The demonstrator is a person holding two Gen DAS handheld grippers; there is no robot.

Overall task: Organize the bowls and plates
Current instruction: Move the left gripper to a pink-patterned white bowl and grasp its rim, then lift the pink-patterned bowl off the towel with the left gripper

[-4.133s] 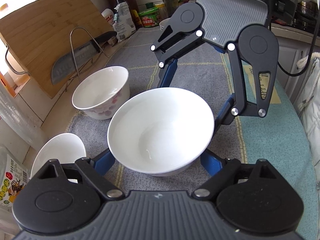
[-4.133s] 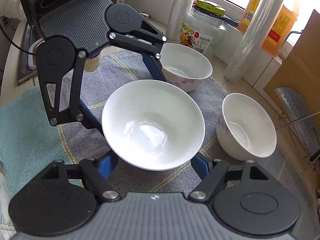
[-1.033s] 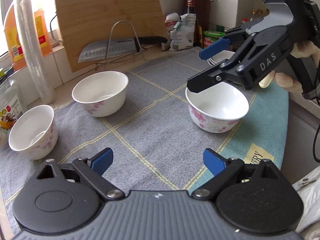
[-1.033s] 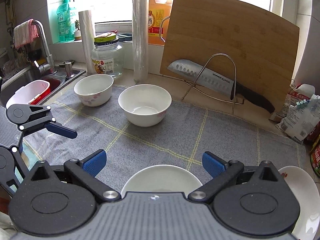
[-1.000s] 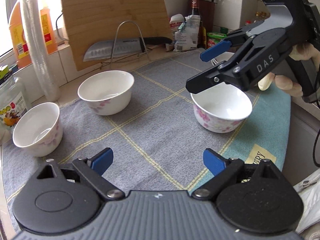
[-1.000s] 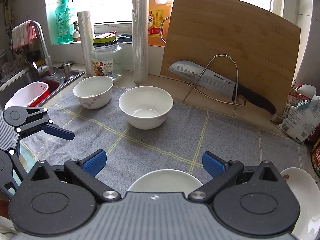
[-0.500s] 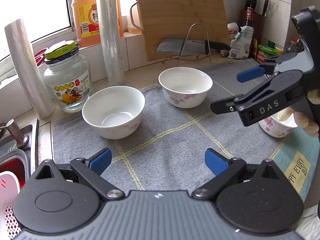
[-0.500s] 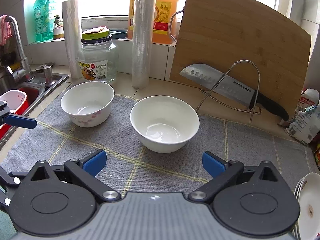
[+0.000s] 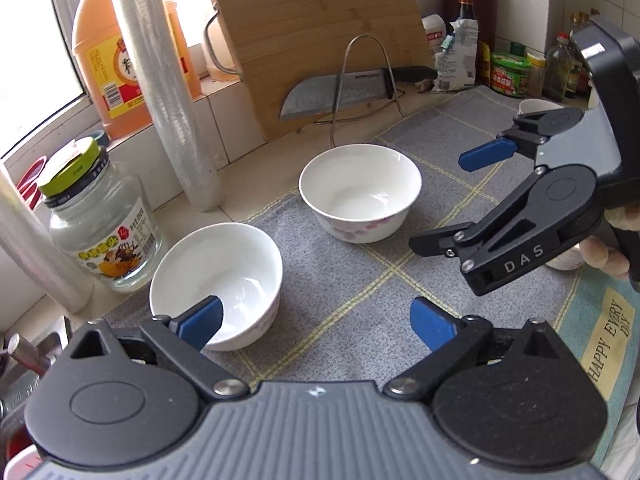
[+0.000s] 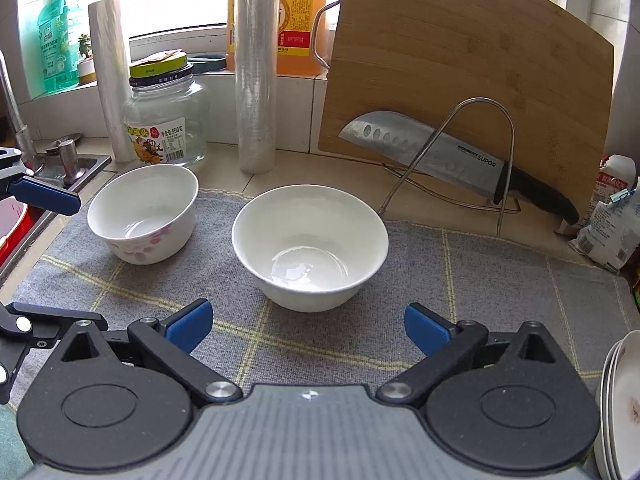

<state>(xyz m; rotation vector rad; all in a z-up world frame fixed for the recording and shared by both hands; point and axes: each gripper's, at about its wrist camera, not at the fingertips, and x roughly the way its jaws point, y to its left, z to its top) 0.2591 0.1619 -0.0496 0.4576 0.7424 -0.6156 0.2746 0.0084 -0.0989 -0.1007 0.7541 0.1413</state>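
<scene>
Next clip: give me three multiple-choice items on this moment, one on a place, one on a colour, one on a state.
1. Where is the knife?
A. on a wire rack by the cutting board
B. in a bowl
C. in the sink

2. What colour is the jar lid?
A. red
B. yellow-green
C. black

3. How is the right tool?
A. shut on a bowl
B. shut on a plate
C. open, holding nothing

Answers: 1 A, the blade lies across the wire rack. 2 B, the lid is yellow-green. 3 C, its blue tips stand apart short of the near bowl.

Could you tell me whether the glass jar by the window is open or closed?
Closed: the glass jar wears its green lid.
</scene>
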